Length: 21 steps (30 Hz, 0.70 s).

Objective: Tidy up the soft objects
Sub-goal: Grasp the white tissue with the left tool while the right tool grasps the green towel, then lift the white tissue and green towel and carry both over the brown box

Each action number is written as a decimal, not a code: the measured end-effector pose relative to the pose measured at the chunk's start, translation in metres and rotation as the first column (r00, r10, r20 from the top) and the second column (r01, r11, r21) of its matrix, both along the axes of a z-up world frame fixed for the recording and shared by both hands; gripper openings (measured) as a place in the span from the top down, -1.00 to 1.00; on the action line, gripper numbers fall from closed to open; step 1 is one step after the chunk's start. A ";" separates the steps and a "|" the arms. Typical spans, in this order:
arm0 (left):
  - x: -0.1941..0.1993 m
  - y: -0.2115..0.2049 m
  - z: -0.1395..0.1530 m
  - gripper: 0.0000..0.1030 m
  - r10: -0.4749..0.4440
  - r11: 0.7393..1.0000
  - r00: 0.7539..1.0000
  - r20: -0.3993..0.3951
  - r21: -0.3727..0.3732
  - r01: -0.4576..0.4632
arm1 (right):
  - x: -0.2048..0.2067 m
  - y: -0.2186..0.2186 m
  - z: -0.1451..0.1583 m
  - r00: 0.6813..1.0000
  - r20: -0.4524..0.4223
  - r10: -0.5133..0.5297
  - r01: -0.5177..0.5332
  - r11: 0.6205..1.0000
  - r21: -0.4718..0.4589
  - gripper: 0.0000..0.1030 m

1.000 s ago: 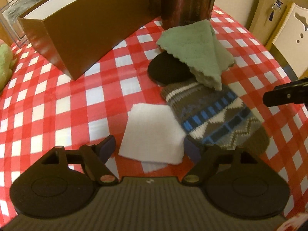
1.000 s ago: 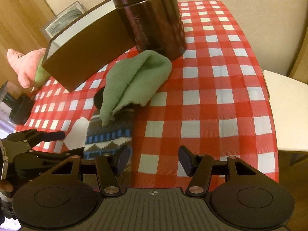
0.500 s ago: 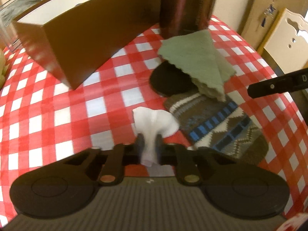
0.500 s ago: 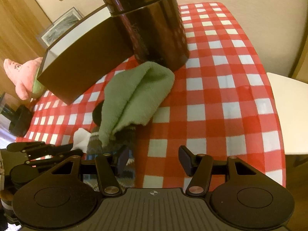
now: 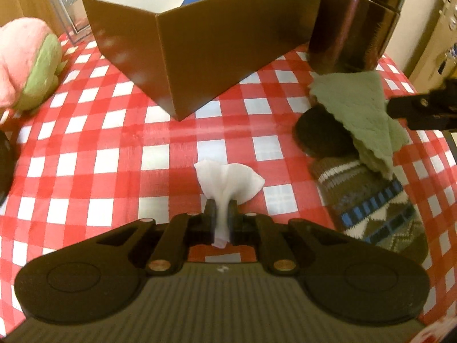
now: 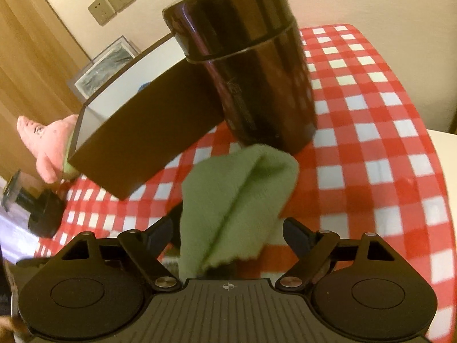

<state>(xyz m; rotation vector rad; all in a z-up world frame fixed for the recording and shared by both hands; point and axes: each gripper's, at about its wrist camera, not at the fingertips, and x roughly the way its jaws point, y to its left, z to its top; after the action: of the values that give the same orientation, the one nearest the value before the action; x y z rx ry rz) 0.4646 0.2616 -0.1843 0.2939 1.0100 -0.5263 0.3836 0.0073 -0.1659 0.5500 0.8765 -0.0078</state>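
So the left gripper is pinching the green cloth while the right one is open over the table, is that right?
Not quite. The left gripper is pinching the white cloth, as the left wrist view shows. The green cloth lies ungripped between the open fingers of the right gripper.

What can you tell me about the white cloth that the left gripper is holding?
The white cloth is small, thin and soft-looking, plain white with no pattern. The left gripper is shut on it, pinching its middle between the two fingers, so it bunches into folds and fans out above them, with a short tail hanging below. It sits over the red and white checked tablecloth; whether it touches it is unclear. Nothing else touches it.
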 end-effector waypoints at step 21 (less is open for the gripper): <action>0.003 -0.010 -0.003 0.84 0.021 1.000 1.000 -0.023 -0.007 -0.021 | 0.019 -0.005 -0.009 0.996 0.080 0.031 -0.028 0.999 -0.040 0.63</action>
<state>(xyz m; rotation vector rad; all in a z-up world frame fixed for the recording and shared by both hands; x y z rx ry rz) 0.4676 0.2513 -0.1872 0.2707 1.0321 -0.5151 0.4027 0.0018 -0.1748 0.4974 0.8039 0.0239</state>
